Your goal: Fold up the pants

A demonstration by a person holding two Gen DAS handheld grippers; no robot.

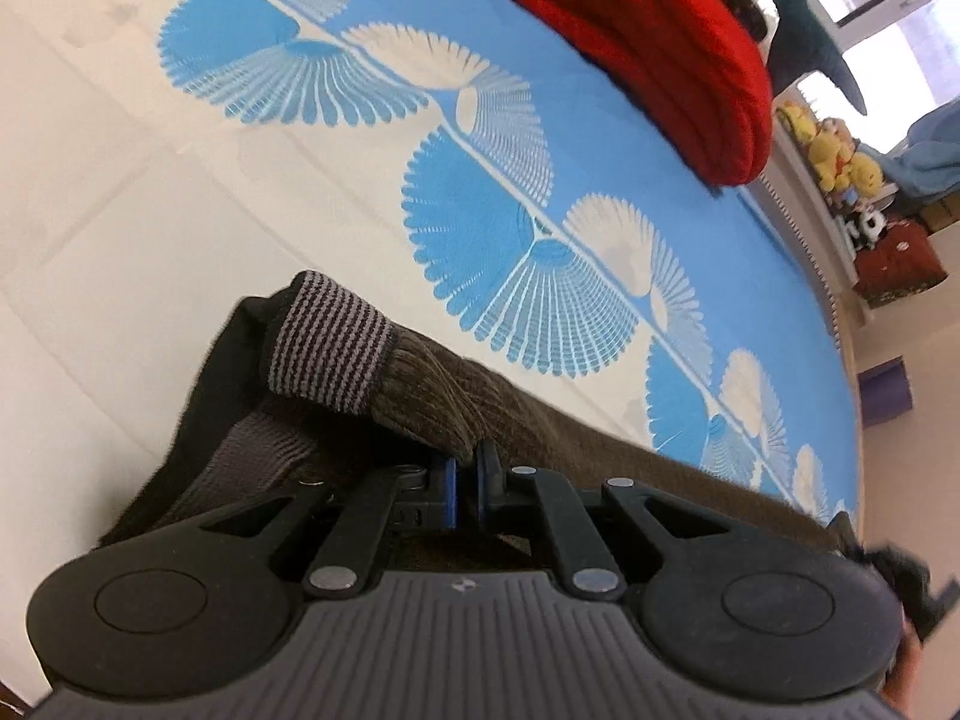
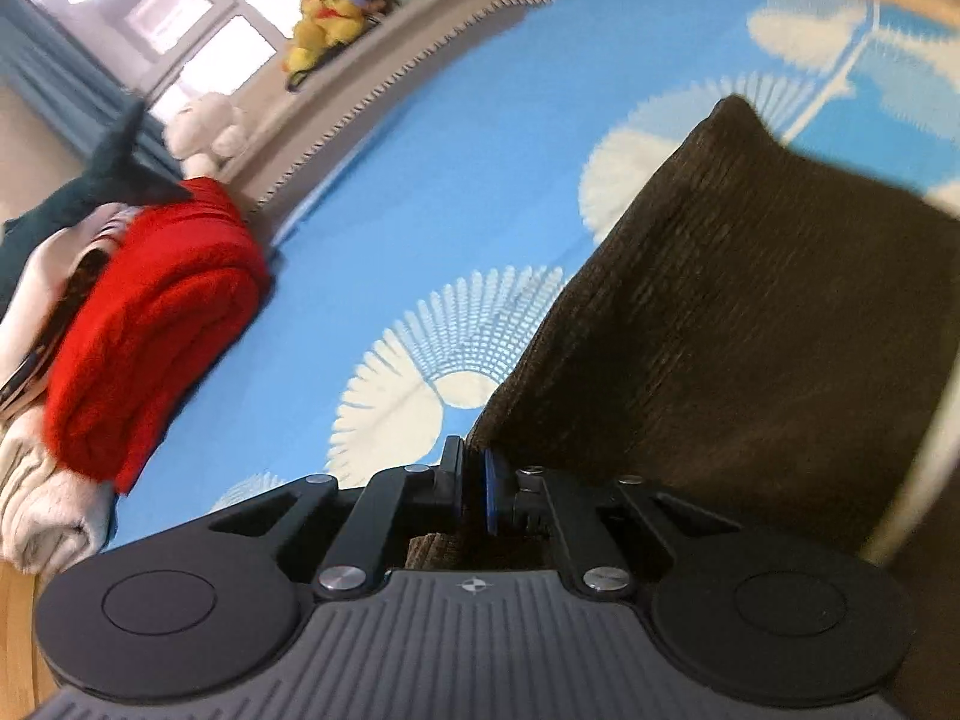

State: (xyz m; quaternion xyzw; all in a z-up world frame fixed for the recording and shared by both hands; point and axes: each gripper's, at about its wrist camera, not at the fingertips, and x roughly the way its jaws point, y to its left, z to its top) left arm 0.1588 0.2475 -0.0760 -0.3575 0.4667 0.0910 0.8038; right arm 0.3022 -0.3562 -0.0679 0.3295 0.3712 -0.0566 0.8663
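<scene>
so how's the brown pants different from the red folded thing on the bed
The brown pants are dark ribbed corduroy with a striped grey cuff; the red folded garment is bright and fuzzy-looking. The pants are pinched by the left gripper and right gripper; the red garment is touched by neither. The pants lie alone; the red garment sits in a pile with other clothes. Both lie on the blue and cream bedspread.

Ribbed brown corduroy pants [image 1: 456,402], matt black plastic claw [image 1: 467,480], fuzzy red blanket [image 1: 660,48]

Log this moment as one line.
left gripper: shut on pants | right gripper: shut on pants | bed: red garment folded
</scene>
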